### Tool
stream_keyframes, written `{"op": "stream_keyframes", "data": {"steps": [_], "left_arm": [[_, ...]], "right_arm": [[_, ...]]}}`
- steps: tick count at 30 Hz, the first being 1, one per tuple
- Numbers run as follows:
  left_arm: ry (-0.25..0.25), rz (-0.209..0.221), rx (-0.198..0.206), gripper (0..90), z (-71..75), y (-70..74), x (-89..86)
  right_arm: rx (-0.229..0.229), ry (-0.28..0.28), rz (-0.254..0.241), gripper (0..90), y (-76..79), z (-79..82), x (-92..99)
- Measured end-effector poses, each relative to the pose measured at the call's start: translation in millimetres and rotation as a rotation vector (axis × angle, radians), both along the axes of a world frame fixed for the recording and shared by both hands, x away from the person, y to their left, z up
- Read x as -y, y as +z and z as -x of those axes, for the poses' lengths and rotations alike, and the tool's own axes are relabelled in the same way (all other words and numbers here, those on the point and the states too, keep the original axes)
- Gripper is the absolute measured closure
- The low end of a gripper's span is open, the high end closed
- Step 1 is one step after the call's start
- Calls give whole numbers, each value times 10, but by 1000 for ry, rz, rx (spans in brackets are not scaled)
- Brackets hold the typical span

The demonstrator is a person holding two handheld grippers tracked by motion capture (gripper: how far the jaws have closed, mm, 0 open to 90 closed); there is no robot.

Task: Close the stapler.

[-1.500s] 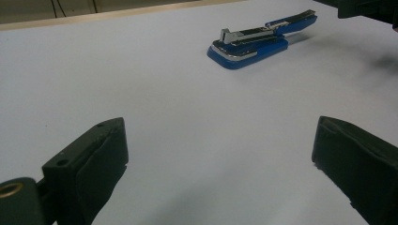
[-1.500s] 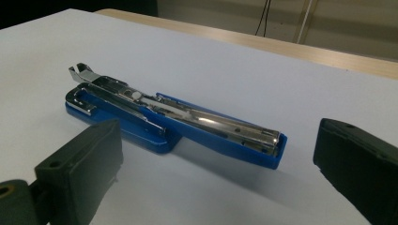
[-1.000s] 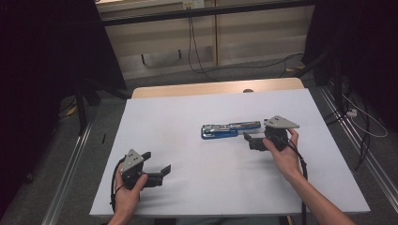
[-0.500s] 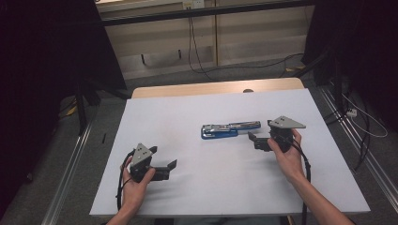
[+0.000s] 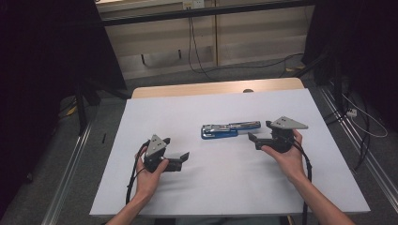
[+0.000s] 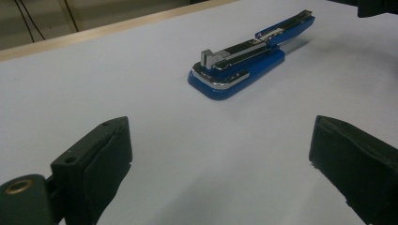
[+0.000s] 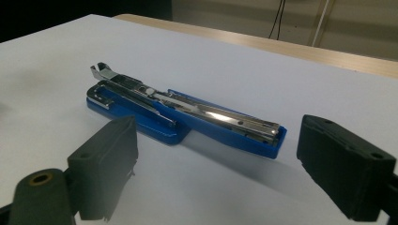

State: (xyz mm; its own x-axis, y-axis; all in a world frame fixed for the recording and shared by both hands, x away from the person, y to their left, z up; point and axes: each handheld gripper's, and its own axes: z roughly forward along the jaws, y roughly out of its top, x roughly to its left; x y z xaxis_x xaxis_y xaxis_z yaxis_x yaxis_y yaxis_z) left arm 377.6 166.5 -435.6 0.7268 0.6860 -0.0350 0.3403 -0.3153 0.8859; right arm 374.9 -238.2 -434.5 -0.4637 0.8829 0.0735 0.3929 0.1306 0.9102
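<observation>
A blue stapler (image 5: 230, 130) lies swung open flat near the middle of the white table top (image 5: 211, 197), its metal staple rail facing up. My right gripper (image 5: 259, 132) hovers just right of the stapler's far end, pointing at it. Its jaws stand open and have just been closing a little, with nothing between the pads. In the right gripper view the stapler (image 7: 183, 117) lies just ahead of the right gripper (image 7: 216, 164). My left gripper (image 5: 183, 159) is open at the front left. The stapler (image 6: 244, 65) lies well beyond the left gripper (image 6: 220, 154).
A wooden table edge (image 5: 211, 89) shows behind the white top. Cables (image 5: 197, 51) trail on the floor beyond it. Metal rails (image 5: 70, 183) run along both sides of the table. Dark curtains stand at left and right.
My left hand has slid right across the table toward the stapler. The right hand has stayed almost where it was beside the stapler's end.
</observation>
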Motion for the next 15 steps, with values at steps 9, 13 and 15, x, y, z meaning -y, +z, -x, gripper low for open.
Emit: {"op": "stream_keyframes", "data": {"steps": [9, 13, 15], "left_arm": [[32, 19, 10, 78, -205, 21, 91], [43, 32, 18, 78, -276, 55, 148], [45, 29, 18, 78, -336, 86, 186]], "right_arm": [[-13, 5, -5, 239, -25, -8, 31], [-10, 16, -2, 280, -35, 5, 41], [-5, 28, 9, 293, -33, 1, 30]]}}
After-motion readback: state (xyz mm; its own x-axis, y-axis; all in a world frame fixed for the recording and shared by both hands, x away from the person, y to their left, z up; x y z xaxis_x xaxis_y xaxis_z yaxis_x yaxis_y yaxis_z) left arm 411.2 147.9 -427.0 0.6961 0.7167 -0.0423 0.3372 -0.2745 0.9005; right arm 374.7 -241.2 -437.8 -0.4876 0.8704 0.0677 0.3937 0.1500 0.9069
